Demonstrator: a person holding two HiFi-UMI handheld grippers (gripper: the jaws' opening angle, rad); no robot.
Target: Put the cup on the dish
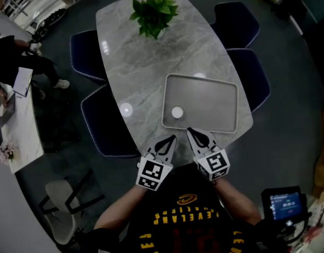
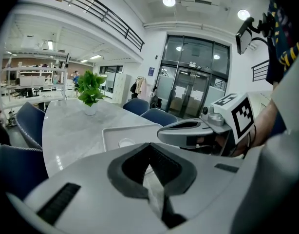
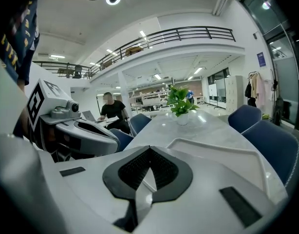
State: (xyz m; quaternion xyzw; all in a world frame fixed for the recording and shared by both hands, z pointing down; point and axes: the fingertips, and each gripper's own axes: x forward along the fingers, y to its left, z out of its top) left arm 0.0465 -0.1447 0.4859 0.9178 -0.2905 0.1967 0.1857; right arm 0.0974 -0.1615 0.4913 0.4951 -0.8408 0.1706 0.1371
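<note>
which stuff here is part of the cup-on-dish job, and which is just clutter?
Job:
- small white round piece (cup or dish, unclear)
- tray under it
- left gripper, right gripper: both shut, empty

Lying about:
- potted plant
- chairs

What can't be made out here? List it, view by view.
Head view: white round thing on the tray, too small to tell cup from dish.
Right gripper view: that thing hidden behind the right hand-held gripper.
Left gripper view: tray's near edge covered by the left hand-held gripper.
</note>
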